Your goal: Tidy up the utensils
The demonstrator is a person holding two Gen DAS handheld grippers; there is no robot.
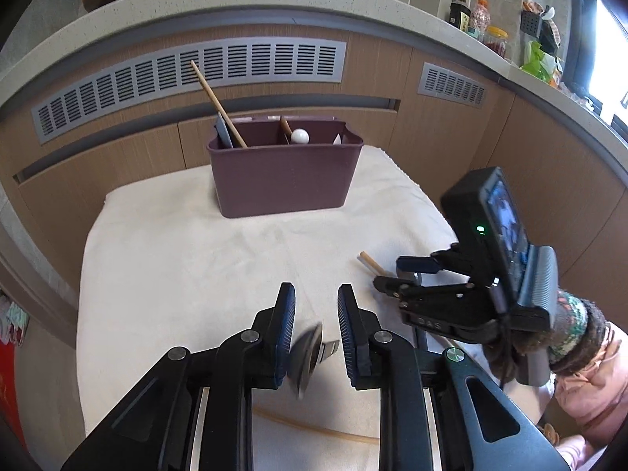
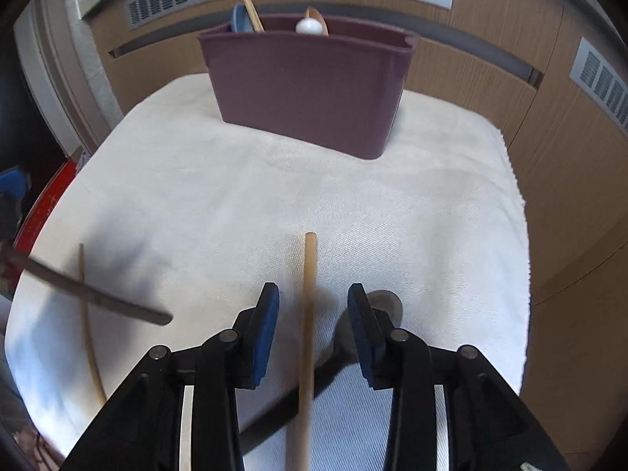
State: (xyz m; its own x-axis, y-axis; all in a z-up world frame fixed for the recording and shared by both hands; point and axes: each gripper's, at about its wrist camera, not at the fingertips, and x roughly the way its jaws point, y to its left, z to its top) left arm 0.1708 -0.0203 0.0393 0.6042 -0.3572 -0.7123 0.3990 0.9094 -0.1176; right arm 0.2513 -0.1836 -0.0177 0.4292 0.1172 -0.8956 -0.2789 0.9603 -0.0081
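A maroon utensil caddy [image 1: 284, 172] stands at the far end of the white cloth and holds a wooden stick [image 1: 218, 104], a blue utensil and a white ball-ended utensil [image 1: 299, 136]. My left gripper [image 1: 316, 316] is open, with a blurred metal spoon [image 1: 308, 353] between its fingers, against the left pad. My right gripper [image 2: 313, 306] is open around a wooden chopstick [image 2: 308, 329] that lies on the cloth. It also shows in the left wrist view [image 1: 386, 272]. A dark utensil [image 2: 386, 304] lies under the right finger.
A second chopstick [image 2: 87, 325] lies on the cloth [image 2: 274, 196] at the left, crossed by the blurred dark spoon handle [image 2: 102, 298]. Wooden cabinet fronts with vents [image 1: 188, 74] stand behind the caddy. Bottles and jars [image 1: 481, 19] sit on the counter at the far right.
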